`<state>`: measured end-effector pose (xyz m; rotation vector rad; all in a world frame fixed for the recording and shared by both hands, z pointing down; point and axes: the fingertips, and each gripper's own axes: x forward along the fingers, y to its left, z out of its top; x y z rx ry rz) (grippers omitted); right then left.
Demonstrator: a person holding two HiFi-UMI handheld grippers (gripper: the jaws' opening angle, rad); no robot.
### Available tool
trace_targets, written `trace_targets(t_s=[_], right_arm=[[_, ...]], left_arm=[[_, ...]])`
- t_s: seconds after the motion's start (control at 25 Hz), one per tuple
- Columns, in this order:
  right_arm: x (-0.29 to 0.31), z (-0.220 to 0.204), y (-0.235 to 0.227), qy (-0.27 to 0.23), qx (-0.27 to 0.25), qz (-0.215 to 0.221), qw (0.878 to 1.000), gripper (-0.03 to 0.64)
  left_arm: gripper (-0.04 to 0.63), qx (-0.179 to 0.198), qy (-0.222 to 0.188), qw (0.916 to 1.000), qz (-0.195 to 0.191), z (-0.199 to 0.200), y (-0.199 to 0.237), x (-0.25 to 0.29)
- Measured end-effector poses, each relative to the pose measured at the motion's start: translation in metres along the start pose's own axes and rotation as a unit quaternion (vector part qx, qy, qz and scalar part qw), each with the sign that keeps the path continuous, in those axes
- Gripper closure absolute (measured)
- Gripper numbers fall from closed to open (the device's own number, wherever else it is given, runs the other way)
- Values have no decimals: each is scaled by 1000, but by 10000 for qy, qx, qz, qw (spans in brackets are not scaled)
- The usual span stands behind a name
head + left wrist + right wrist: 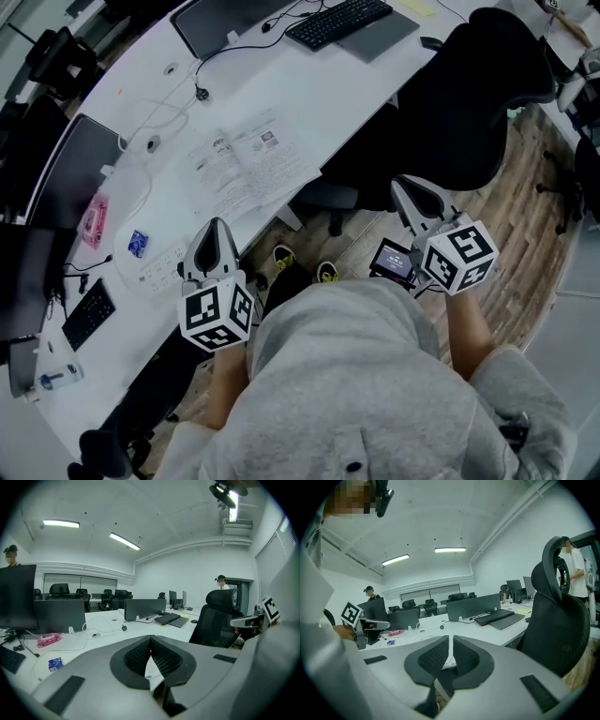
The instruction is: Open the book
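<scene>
The left gripper [216,234] has its jaws shut tip to tip and holds nothing. The right gripper [411,192] has its jaws almost together, with a thin gap and nothing in it. The big white desk [309,94] is in front. A black chair [469,103] stands before the right gripper. The book [248,161] lies open on the desk, apart from both grippers. A keyboard [337,21] lies farther back.
</scene>
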<state>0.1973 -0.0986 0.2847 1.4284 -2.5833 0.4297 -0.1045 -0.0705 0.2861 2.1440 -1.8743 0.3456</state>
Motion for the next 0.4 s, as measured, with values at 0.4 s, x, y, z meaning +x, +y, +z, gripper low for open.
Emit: trace_targets(t_s=[0.4], right_arm=[[8,2,-1,-27,-55,65,10000,569]], left_arm=[[585,17,3,10000,29,1,0,6]])
